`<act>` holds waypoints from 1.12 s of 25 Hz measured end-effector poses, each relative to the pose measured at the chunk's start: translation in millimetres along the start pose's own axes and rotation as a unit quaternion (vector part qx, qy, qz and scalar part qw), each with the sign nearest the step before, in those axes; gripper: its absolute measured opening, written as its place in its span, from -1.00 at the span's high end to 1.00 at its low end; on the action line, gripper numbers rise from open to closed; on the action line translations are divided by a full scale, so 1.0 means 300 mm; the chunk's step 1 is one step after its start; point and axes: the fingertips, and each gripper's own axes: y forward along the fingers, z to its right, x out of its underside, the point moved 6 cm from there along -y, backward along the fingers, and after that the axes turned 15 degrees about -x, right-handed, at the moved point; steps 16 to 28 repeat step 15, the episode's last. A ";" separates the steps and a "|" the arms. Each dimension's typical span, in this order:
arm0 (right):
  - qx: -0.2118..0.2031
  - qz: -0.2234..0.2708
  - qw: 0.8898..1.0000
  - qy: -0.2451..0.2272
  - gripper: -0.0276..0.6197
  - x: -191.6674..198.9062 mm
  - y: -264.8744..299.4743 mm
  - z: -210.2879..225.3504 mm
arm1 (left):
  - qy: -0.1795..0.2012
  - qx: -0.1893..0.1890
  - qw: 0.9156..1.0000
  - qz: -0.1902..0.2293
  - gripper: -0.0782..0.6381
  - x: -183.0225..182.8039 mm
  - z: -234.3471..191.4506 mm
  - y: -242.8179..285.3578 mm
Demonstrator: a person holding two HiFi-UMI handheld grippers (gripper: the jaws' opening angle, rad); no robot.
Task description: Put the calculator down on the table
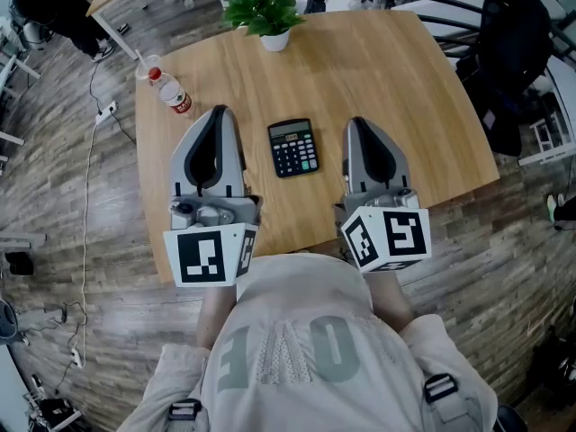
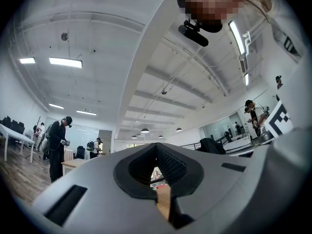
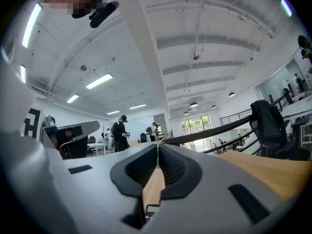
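The table [image 1: 405, 106] is pale wood, smooth and matt. The calculator [image 1: 293, 148] is black plastic. The bottle [image 1: 171, 93] at the left edge is clear plastic.

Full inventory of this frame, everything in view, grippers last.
table: 1, light wood, centre
calculator: 1, black, flat on the table between the grippers, touching neither
potted plant: 1, green, white pot, table's far edge
bottle: 1, clear, red label, lying at far left of table
office chair: 1, black, right of table
power strip: 1, white, floor at left
bystanders: several, background
left gripper: 1, grey, jaws together, empty
right gripper: 1, grey, jaws together, empty
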 end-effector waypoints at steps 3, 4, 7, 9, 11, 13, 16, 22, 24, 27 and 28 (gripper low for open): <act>-0.003 -0.001 1.000 -0.001 0.83 0.000 -0.003 -0.006 | 0.000 0.000 1.000 0.001 0.76 -0.002 0.000 -0.004; -0.004 -0.002 1.000 -0.001 0.83 0.001 -0.003 -0.008 | 0.000 0.000 1.000 0.001 0.76 -0.002 0.000 -0.005; -0.005 -0.001 1.000 -0.001 0.83 -0.003 -0.002 -0.015 | 0.001 0.000 1.000 0.000 0.76 -0.003 0.000 -0.009; -0.005 0.000 1.000 -0.003 0.83 -0.007 -0.001 -0.019 | 0.001 0.001 1.000 -0.001 0.76 -0.002 0.000 -0.010; -0.007 -0.001 1.000 -0.006 0.84 -0.011 0.002 -0.024 | 0.001 0.001 1.000 -0.002 0.76 -0.003 -0.001 -0.010; -0.009 -0.004 1.000 -0.008 0.84 -0.011 0.003 -0.031 | 0.001 0.002 1.000 -0.003 0.76 -0.003 -0.004 -0.010; -0.010 -0.008 1.000 -0.010 0.84 -0.010 0.002 -0.036 | 0.003 0.003 1.000 -0.003 0.76 -0.004 -0.007 -0.009; -0.010 -0.008 1.000 -0.010 0.84 -0.010 0.002 -0.036 | 0.003 0.003 1.000 -0.003 0.76 -0.004 -0.007 -0.009; -0.010 -0.008 1.000 -0.010 0.84 -0.010 0.002 -0.036 | 0.003 0.003 1.000 -0.003 0.76 -0.004 -0.007 -0.009; -0.010 -0.008 1.000 -0.010 0.84 -0.010 0.002 -0.036 | 0.003 0.003 1.000 -0.003 0.76 -0.004 -0.007 -0.009; -0.010 -0.008 1.000 -0.010 0.84 -0.010 0.002 -0.036 | 0.003 0.003 1.000 -0.003 0.76 -0.004 -0.007 -0.009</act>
